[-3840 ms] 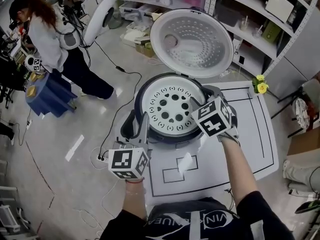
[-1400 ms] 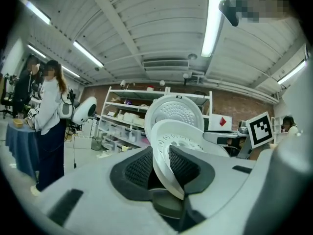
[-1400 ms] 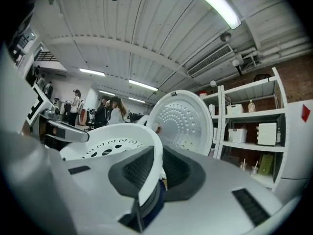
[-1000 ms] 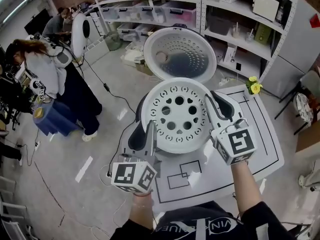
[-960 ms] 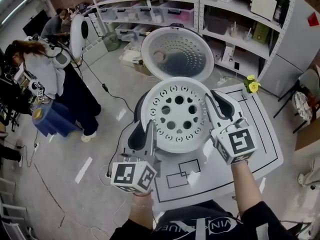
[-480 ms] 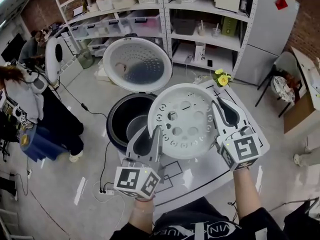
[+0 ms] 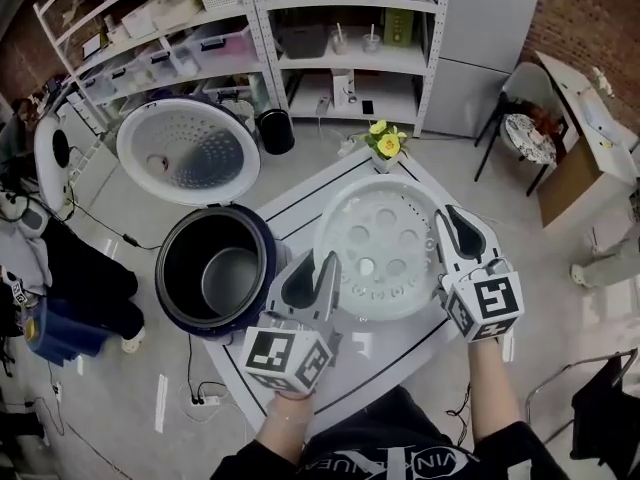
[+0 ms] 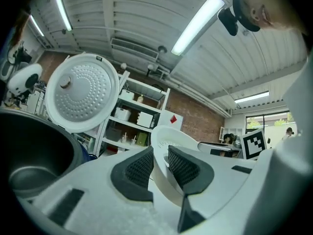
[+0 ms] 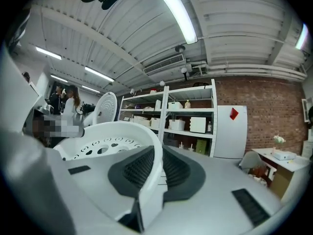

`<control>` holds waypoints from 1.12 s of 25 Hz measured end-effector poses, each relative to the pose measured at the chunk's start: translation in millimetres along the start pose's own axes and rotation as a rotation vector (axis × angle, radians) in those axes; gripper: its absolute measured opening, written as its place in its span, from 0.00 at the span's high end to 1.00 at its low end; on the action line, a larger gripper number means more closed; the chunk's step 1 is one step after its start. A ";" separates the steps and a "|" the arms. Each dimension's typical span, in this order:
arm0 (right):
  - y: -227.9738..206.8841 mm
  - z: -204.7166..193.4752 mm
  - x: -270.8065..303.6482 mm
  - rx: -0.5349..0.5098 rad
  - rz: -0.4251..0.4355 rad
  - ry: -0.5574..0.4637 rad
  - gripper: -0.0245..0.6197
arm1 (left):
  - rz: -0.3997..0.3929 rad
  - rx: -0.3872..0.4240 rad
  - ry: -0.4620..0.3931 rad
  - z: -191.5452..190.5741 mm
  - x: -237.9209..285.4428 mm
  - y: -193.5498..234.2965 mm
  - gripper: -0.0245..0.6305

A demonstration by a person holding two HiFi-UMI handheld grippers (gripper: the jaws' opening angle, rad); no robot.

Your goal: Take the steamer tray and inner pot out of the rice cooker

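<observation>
Head view: the steamer tray is held over the desk, to the right of the rice cooker and apart from it. The left gripper has the tray's near-left rim and the right gripper its right rim. The cooker stands at the desk's left edge with its lid swung open, and the inner pot sits inside it, untouched. Yellow flowers stand at the far corner of the desk, just beyond the tray.

Left gripper view: both fingers are clamped on the tray's thin white wall, one pad on each side. The dark pot shows at the left.

Right gripper view: the fingers pinch the rim the same way, and the holed floor of the tray lies to their left.

The first half of the task looks nearly done: the tray is out and only needs setting down. The next move calls for lowering both grippers together so the tray lands flat on bare desk, short of the flowers and the edge. Then both can let go and turn to the pot, which probably wants a two-sided grip on its rim and a straight lift.
</observation>
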State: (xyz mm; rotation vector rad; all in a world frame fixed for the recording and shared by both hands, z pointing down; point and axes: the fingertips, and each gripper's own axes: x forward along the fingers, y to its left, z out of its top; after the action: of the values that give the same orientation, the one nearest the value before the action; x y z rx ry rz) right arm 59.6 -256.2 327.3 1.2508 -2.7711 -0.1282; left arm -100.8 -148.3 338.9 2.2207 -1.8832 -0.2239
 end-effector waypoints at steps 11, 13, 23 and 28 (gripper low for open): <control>-48.2 -89.8 41.9 0.043 -0.001 0.159 0.88 | 0.035 -0.063 0.164 -83.1 73.7 16.3 0.82; -51.4 -107.0 52.8 0.052 0.012 0.188 0.88 | 0.054 -0.087 0.188 -97.8 83.9 24.7 0.82; -59.8 -186.2 105.3 0.104 0.085 0.318 0.88 | 0.164 -0.155 0.281 -159.2 126.3 65.7 0.83; -61.5 -210.2 135.6 0.124 0.114 0.354 0.88 | 0.215 -0.177 0.304 -175.3 146.2 88.3 0.83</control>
State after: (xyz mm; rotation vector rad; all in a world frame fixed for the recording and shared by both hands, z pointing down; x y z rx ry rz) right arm 42.1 -406.1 536.0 1.0185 -2.5622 0.2533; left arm -115.5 -293.9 535.1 1.8056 -1.8370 -0.0134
